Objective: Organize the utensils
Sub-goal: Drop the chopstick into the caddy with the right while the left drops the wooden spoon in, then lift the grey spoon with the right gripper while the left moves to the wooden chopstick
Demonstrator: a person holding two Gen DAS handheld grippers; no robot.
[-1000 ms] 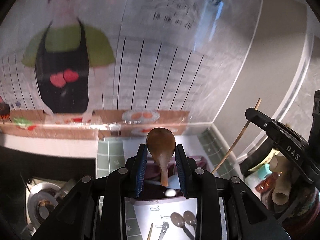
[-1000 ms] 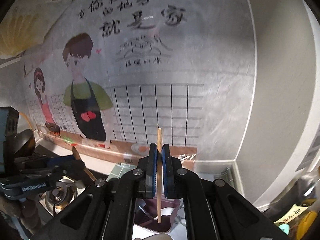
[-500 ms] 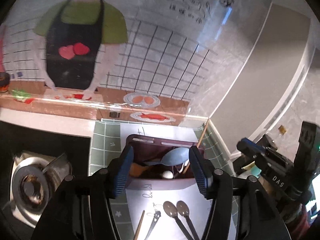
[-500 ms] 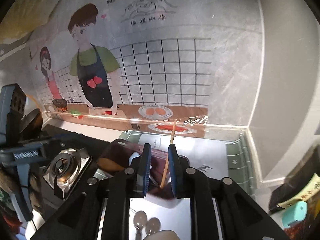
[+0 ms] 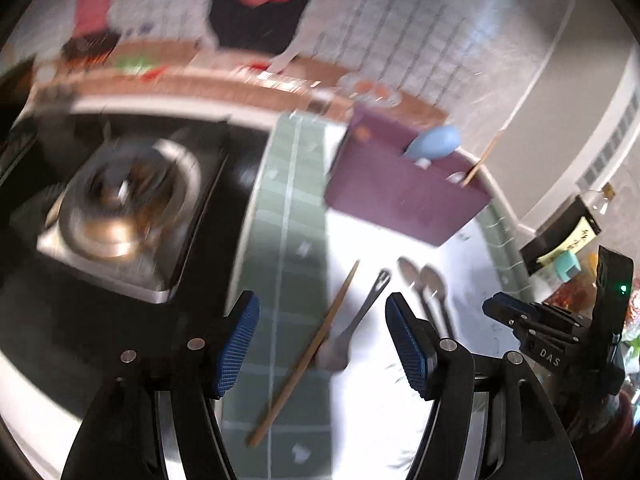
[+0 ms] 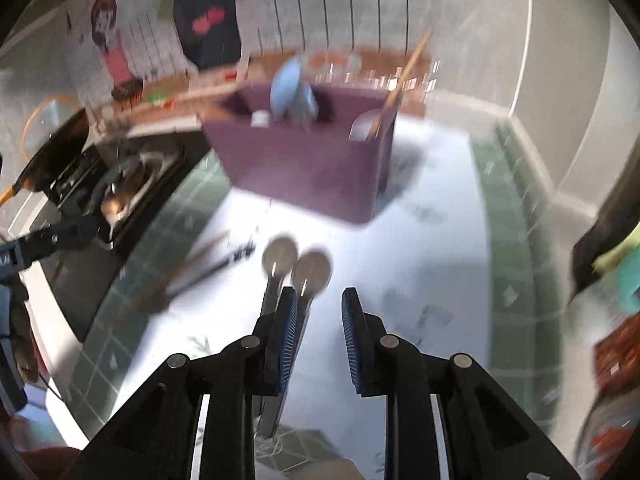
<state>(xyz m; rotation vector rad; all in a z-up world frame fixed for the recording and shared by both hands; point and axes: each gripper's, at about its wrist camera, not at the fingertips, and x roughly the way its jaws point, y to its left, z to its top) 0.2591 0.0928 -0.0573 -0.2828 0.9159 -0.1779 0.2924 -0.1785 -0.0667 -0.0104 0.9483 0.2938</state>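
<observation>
Looking down at the counter, I see my left gripper (image 5: pixel 322 340) with fingers wide and just opened, empty, above a wooden chopstick (image 5: pixel 308 356) and small fork (image 5: pixel 356 320). My right gripper (image 6: pixel 318 332), partly open, also just opened and empty, hangs above two metal spoons (image 6: pixel 298 266). Farther off stands the purple utensil holder (image 6: pixel 304 168).

A purple utensil holder (image 5: pixel 404 196) stands on a white mat (image 5: pixel 400 392) bordered with green grid squares. Inside the holder: a pale blue spoon (image 5: pixel 434 142). In front of it: a tan wooden chopstick (image 5: pixel 308 354) and two silver spoons (image 6: pixel 298 266)
</observation>
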